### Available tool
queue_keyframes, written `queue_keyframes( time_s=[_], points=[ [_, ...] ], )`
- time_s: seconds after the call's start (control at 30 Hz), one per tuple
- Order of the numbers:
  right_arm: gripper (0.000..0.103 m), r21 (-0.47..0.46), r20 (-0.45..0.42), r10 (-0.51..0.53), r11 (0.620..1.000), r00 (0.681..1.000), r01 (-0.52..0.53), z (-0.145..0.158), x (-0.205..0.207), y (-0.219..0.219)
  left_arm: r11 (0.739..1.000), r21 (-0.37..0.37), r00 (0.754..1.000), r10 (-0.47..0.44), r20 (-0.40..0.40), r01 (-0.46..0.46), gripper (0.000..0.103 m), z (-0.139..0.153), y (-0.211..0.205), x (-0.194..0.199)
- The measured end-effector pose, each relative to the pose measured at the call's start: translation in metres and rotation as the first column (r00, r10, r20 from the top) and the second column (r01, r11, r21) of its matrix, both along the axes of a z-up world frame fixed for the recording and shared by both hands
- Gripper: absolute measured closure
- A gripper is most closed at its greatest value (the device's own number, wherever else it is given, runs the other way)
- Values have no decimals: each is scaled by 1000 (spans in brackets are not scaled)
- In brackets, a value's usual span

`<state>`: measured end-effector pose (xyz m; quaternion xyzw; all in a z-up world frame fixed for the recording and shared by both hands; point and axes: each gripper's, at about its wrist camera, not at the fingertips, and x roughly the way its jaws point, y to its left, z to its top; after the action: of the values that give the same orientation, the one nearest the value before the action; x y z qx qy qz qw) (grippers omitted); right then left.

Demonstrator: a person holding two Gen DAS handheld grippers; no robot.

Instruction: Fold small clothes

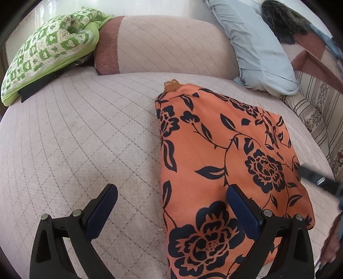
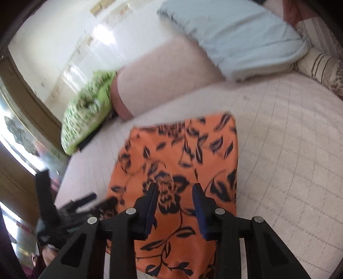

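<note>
The left gripper [image 1: 171, 206] was spread wide, the right gripper [image 2: 174, 201] narrowed, neither gripping. The folded garment [image 1: 225, 161] could be rucked if dragged

Bedding and cushions around a quilted bed

A pinkish quilted bed [image 1: 75, 139] fills most of the left wrist view. At its far left lies a green patterned quilt [image 1: 47, 51], folded, resting on a dark strip. Beside it stands a pink bolster [image 1: 167, 45] with a darker red band at its left end. A pale blue pillow [image 1: 257, 47] leans against the bolster's right end, with a dark furry thing [image 1: 280, 19] behind it. A striped cushion [image 1: 317, 111] lies along the right edge.
</note>
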<state>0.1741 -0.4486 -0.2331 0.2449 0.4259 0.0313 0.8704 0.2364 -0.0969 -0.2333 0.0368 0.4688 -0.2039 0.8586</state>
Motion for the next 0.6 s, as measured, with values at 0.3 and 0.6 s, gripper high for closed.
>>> queue_keyframes(
  time_s=[0.3, 0.6],
  points=[
    [66, 105, -40, -61, 992, 997, 65, -10, -3, -23, 999, -6, 997, -33, -69, 33, 2, -11, -2, 2],
    [33, 149, -32, -194, 969, 980, 197, -8, -16, -69, 999, 23, 998, -31, -47, 33, 2, -9, -6, 3]
  ],
)
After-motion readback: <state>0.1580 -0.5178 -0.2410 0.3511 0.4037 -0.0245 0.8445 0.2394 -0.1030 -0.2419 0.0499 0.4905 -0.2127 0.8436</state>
